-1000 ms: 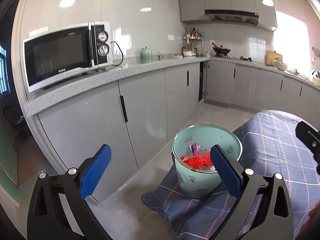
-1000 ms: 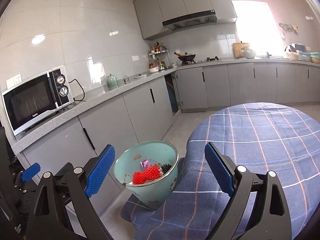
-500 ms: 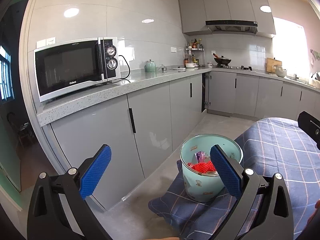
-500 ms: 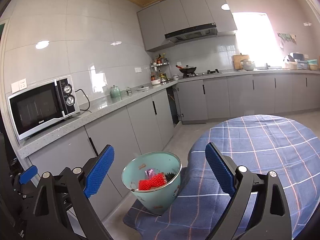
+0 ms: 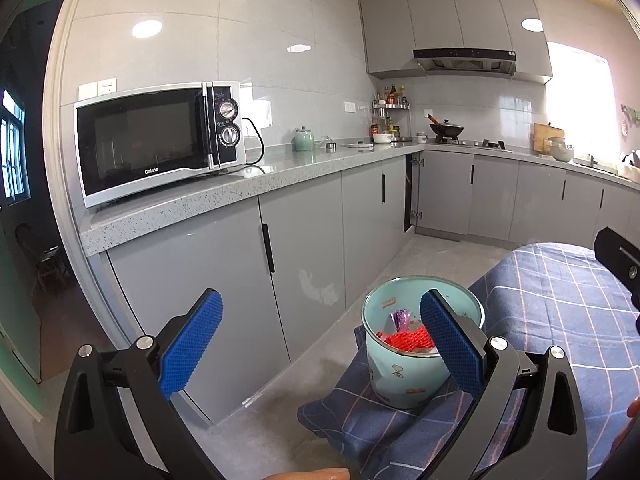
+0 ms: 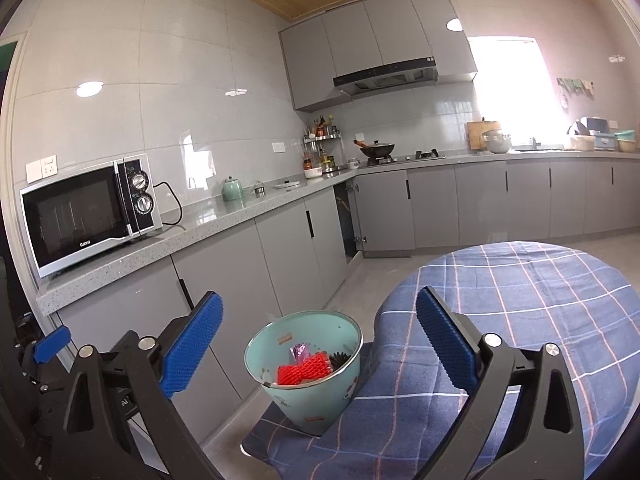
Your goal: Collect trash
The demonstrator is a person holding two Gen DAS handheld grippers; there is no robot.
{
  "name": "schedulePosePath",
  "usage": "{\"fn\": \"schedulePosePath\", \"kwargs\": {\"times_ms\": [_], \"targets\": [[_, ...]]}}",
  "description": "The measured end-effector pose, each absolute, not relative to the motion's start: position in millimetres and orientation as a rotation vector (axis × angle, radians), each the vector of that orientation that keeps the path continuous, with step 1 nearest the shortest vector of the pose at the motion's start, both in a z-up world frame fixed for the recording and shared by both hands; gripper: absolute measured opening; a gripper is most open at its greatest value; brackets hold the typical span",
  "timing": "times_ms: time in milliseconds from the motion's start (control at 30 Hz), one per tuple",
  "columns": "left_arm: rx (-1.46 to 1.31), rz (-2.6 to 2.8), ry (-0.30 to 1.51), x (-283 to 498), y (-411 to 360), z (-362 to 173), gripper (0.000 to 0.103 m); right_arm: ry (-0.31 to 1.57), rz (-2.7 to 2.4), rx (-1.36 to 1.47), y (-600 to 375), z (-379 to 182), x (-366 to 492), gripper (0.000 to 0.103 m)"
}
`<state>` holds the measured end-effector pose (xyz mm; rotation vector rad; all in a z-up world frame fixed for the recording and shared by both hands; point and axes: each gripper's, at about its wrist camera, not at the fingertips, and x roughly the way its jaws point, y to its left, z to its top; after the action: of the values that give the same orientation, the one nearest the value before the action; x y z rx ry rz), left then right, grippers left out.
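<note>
Two tongs spread wide, empty — mint bin, red netting and purple wrapper inside

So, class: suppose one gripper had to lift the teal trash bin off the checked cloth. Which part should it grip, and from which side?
Grip the rim of the teal trash bin from above, one finger inside the wall and one outside. The bin stands upright with an open mouth, and its body probably spans too wide to clamp across. Choose a stretch of rim clear of the red trash. Both the left gripper and the right gripper are open and empty.
</note>
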<state>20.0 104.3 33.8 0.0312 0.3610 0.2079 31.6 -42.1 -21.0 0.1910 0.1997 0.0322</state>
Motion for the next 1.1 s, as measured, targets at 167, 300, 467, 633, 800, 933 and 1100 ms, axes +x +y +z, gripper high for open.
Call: {"fn": "schedulePosePath", "kwargs": {"times_ms": [167, 300, 467, 633, 800, 933, 1100], "targets": [[0.034, 0.212, 0.351, 17.5, 103.4, 36.5, 0.098, 0.195, 0.027, 0.209, -45.0, -19.3, 29.5, 0.096], [0.039, 0.209, 0.337, 15.1, 101.9, 38.9, 0.098, 0.178, 0.026, 0.203, -44.4, -18.0, 25.0, 0.096], [0.034, 0.206, 0.335, 14.7, 103.6, 40.3, 0.098, 0.182, 0.026, 0.196, -44.7, -17.4, 24.9, 0.096], [0.031, 0.205, 0.338, 15.7, 105.2, 40.7, 0.098, 0.187, 0.024, 0.201, -45.3, -17.8, 24.0, 0.096], [0.02, 0.199, 0.336, 14.7, 106.9, 40.7, 0.098, 0.183, 0.028, 0.197, -43.5, -16.2, 22.9, 0.096], [0.019, 0.199, 0.334, 14.3, 107.4, 41.6, 0.098, 0.181, 0.029, 0.198, -43.6, -17.0, 22.2, 0.096], [0.021, 0.194, 0.34, 14.1, 107.4, 41.0, 0.098, 0.184, 0.03, 0.201, -43.6, -17.7, 22.0, 0.096]]}}
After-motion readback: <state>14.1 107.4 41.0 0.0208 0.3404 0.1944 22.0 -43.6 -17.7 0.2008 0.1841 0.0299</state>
